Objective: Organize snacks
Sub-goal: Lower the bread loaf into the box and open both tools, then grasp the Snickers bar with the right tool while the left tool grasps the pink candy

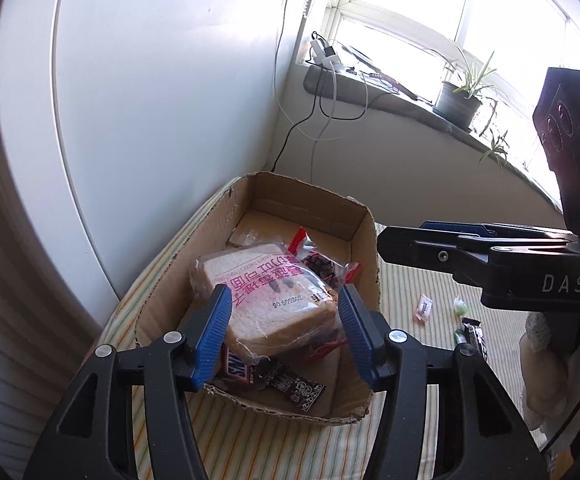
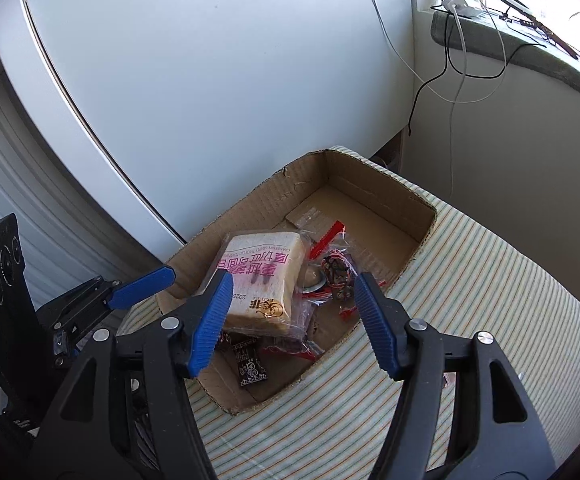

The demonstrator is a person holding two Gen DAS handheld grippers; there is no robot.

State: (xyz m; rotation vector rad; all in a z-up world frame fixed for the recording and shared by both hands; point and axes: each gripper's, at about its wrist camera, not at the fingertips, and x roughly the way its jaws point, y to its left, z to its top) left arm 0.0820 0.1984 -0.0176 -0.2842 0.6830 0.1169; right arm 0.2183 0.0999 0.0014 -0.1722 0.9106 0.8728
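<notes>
My left gripper (image 1: 283,334) points down into the box (image 1: 364,236), its jaws apart on either side of the bread (image 1: 265,300), not pinching it. My right gripper (image 2: 290,320) hovers over the box's near edge, jaws wide and holding nothing. The bread lies in the box on other snacks.

Box (image 2: 374,196): open cardboard, on striped cloth (image 2: 470,300), by the white wall. Contents, near end: bagged bread (image 2: 261,284); red-edged packets (image 2: 336,272) beside it; dark wrapper (image 2: 251,368). Right gripper (image 2: 290,320): blue pads spread wide, empty, above the box's near edge. Left gripper (image 2: 141,286): at the box's left edge.
</notes>
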